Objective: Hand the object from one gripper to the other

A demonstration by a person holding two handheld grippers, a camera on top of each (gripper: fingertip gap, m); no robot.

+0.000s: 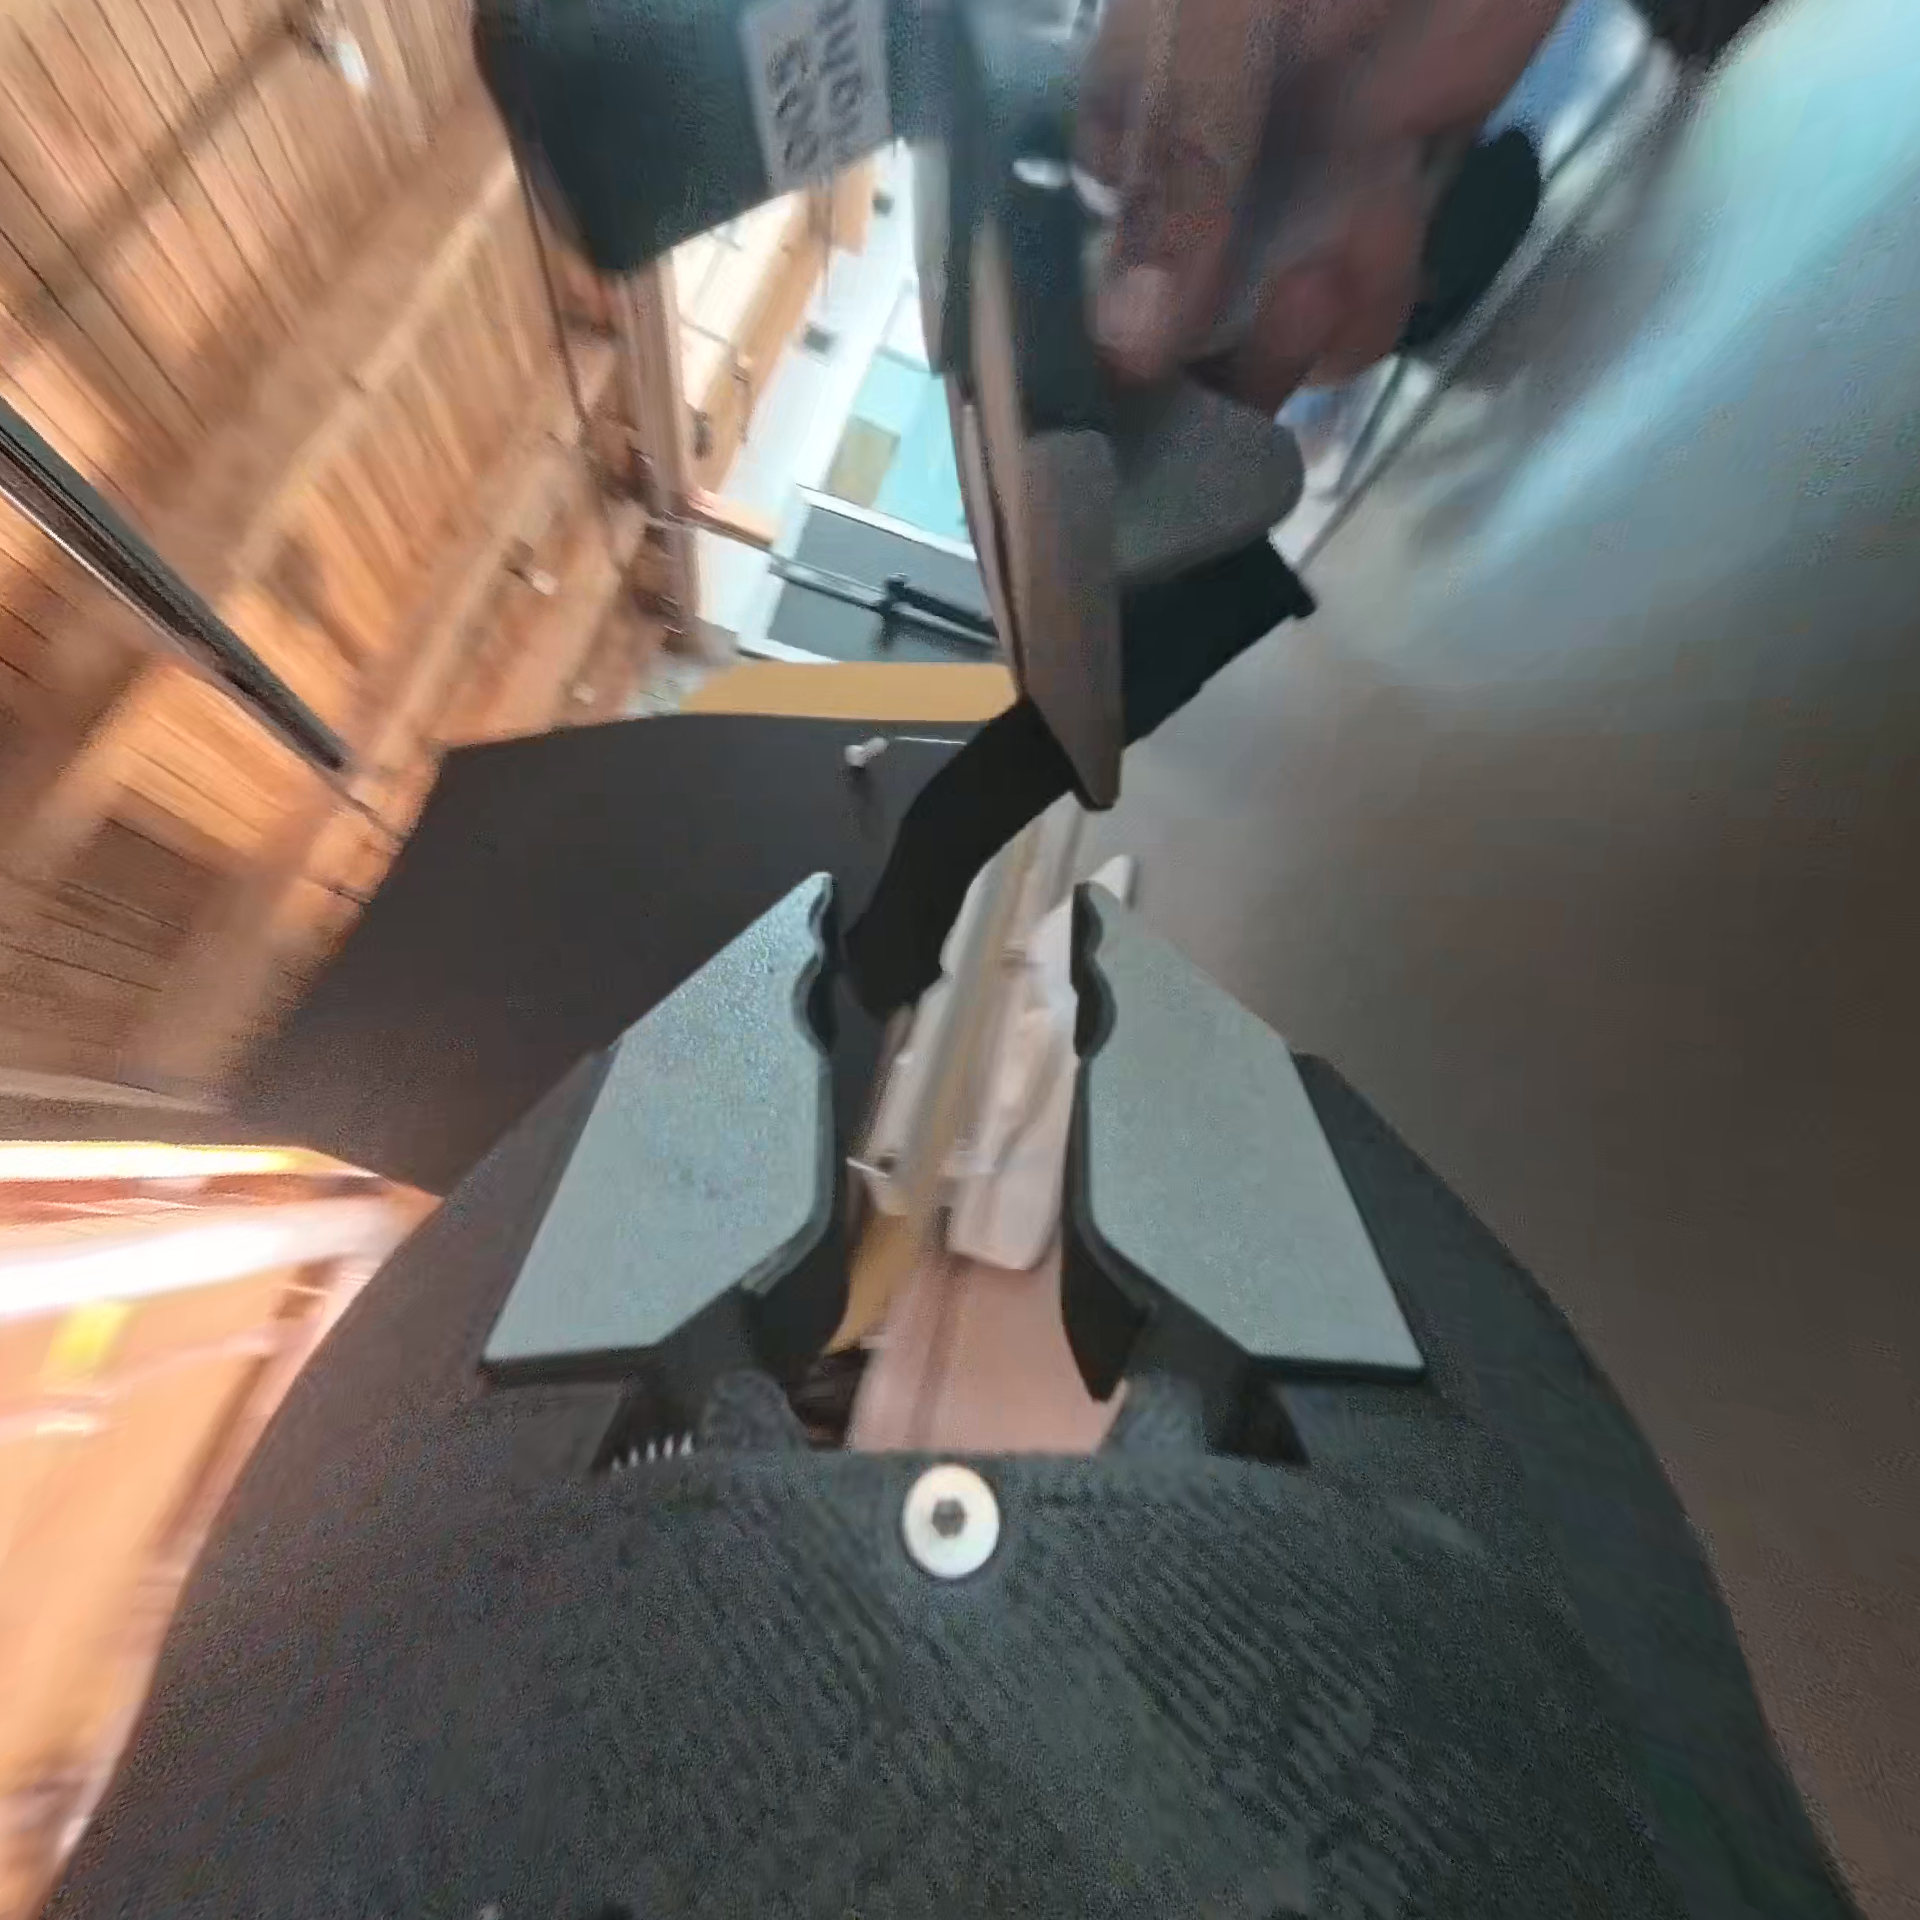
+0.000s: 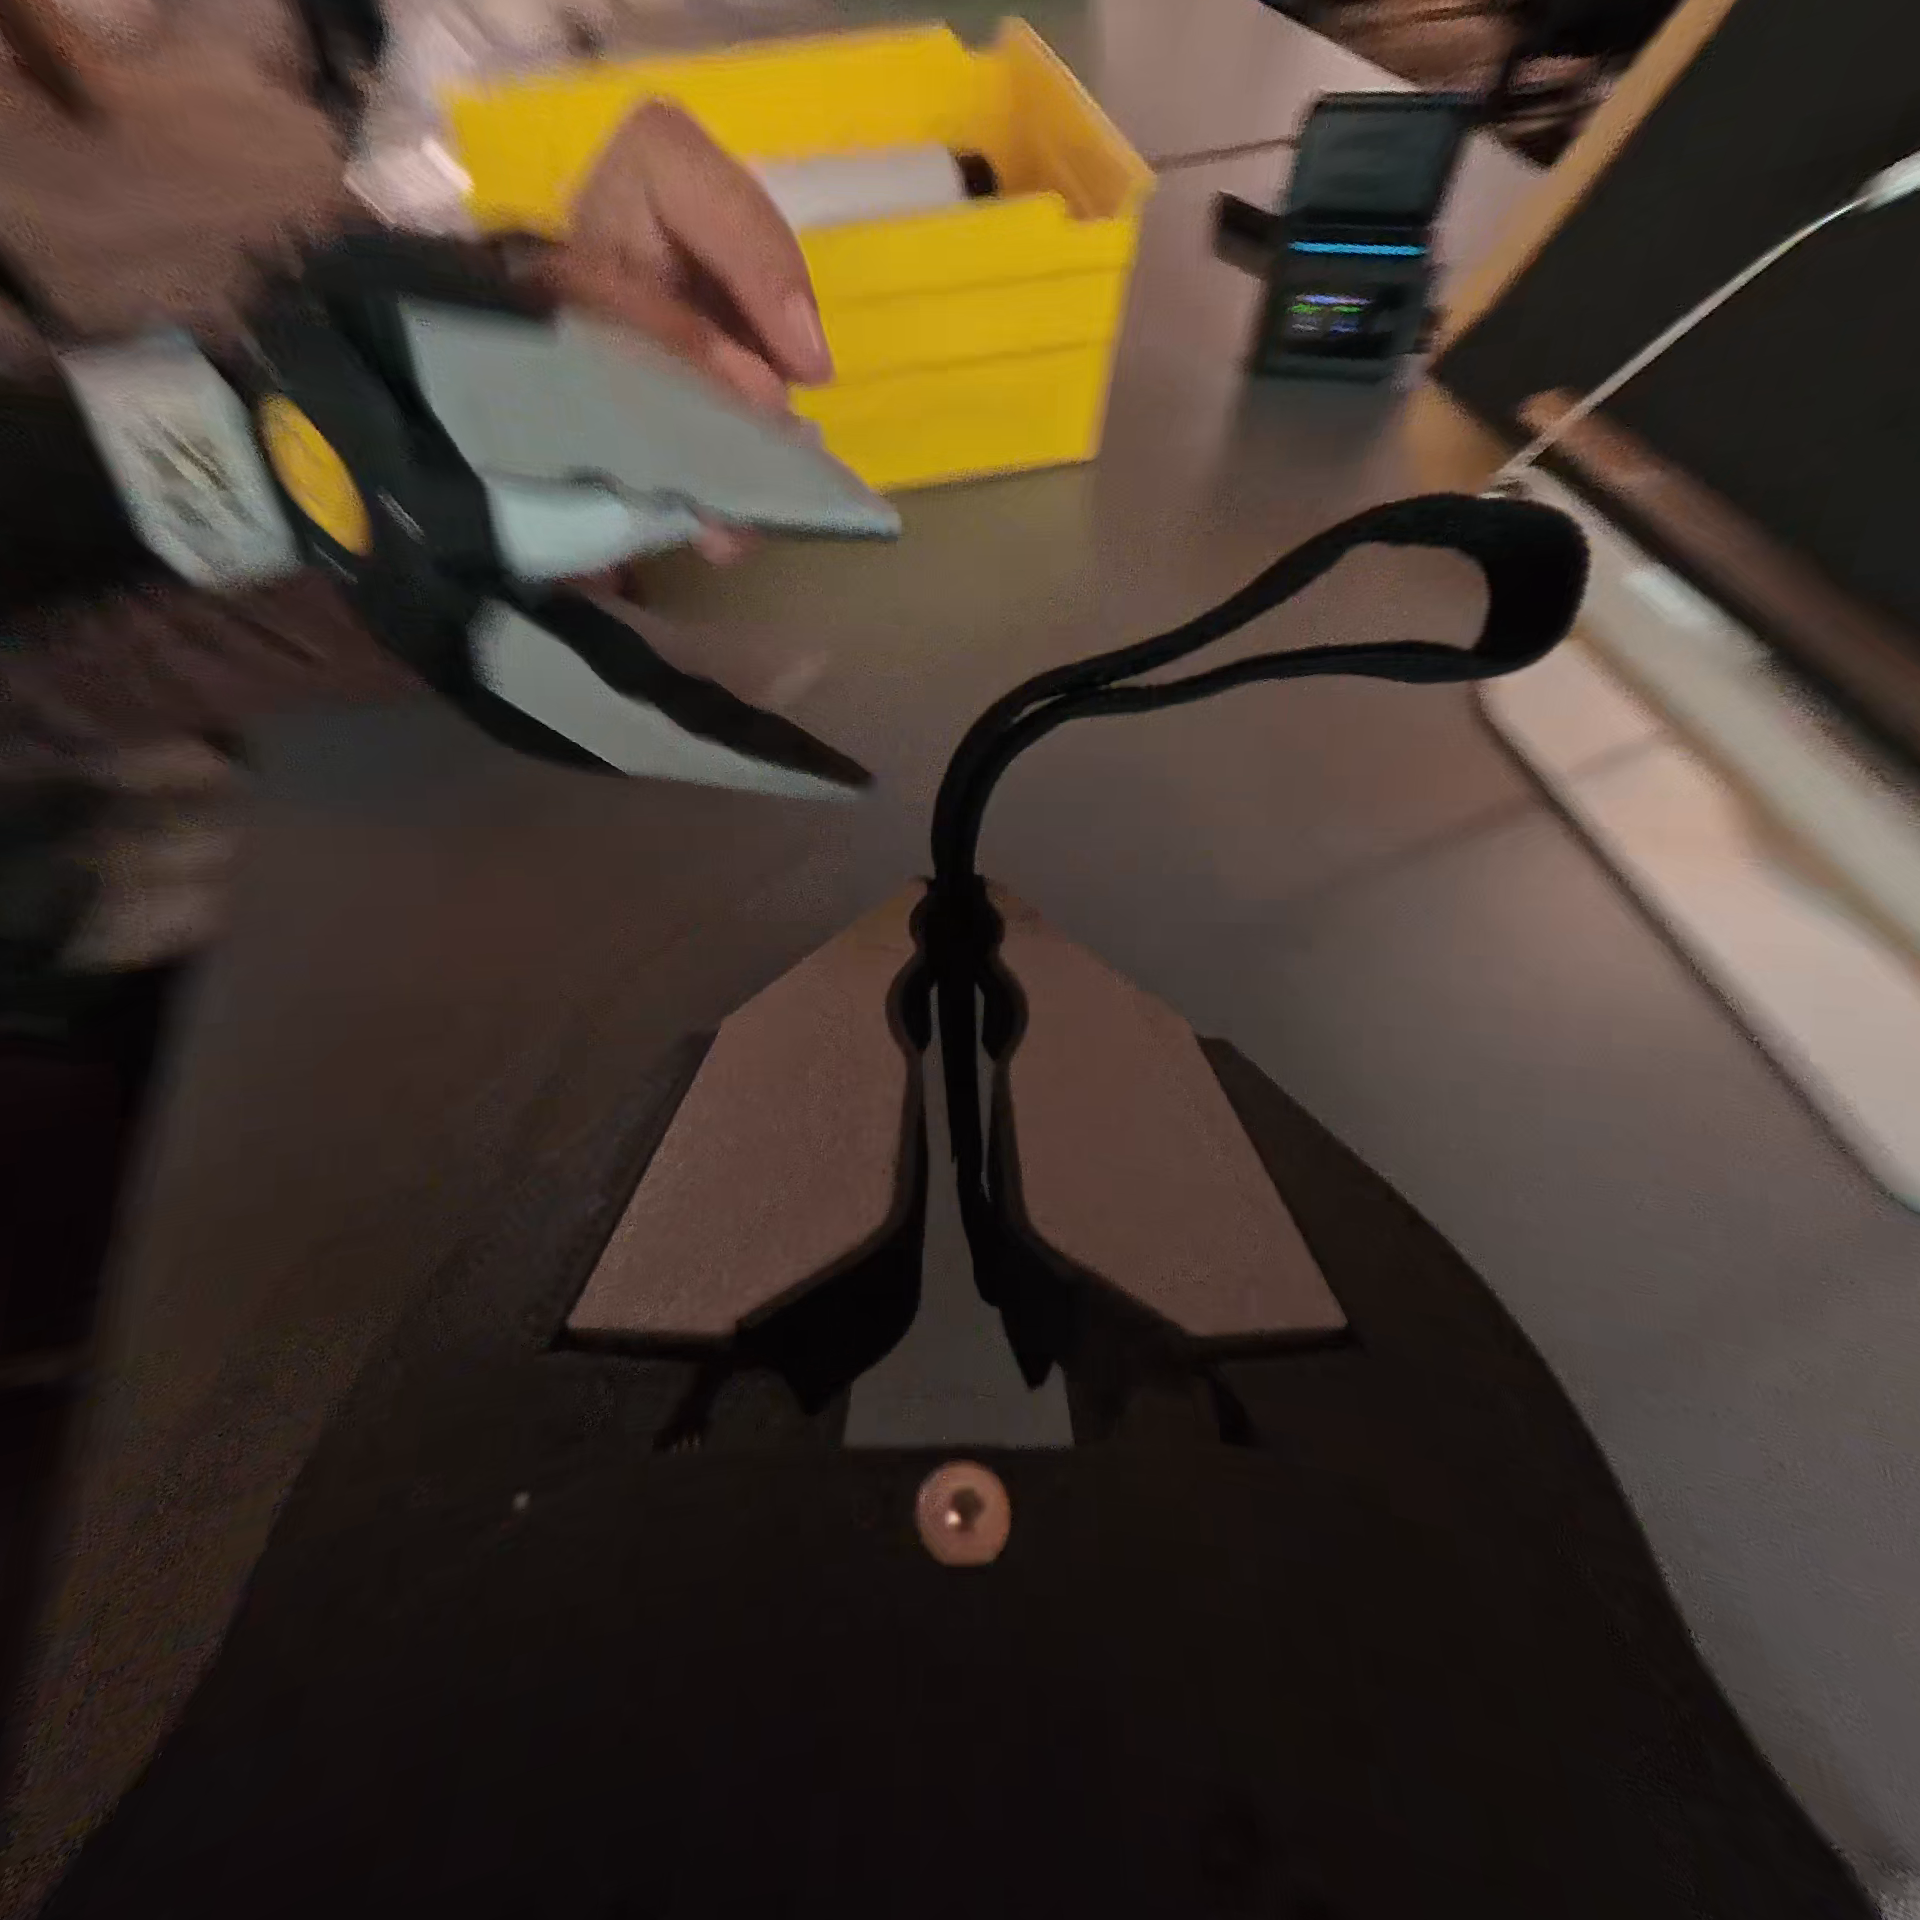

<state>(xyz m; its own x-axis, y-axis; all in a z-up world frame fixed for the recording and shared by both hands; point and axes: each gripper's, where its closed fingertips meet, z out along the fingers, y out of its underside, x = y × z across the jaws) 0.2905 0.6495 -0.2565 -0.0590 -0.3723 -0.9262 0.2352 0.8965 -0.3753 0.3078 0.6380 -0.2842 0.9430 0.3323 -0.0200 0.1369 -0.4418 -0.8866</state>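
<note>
The object is a black strap folded into a loop (image 2: 1247,644). My right gripper (image 2: 956,896) is shut on its lower end, and the loop stands up and curls to the right above the fingertips. My left gripper (image 2: 878,649) is open and empty, up and to the left of the strap, not touching it. In the left wrist view my left gripper (image 1: 954,914) is open. The strap (image 1: 935,862) hangs from the right gripper (image 1: 1091,769) above, with its end at the gap between my left fingertips. I cannot tell whether it touches them.
A yellow bin (image 2: 966,312) with white things in it stands on the grey table (image 2: 1195,499) behind. A small black device with a lit screen (image 2: 1340,260) stands at the back right. A white slab (image 2: 1714,883) lies along the right. Hands (image 2: 707,239) hold both grippers.
</note>
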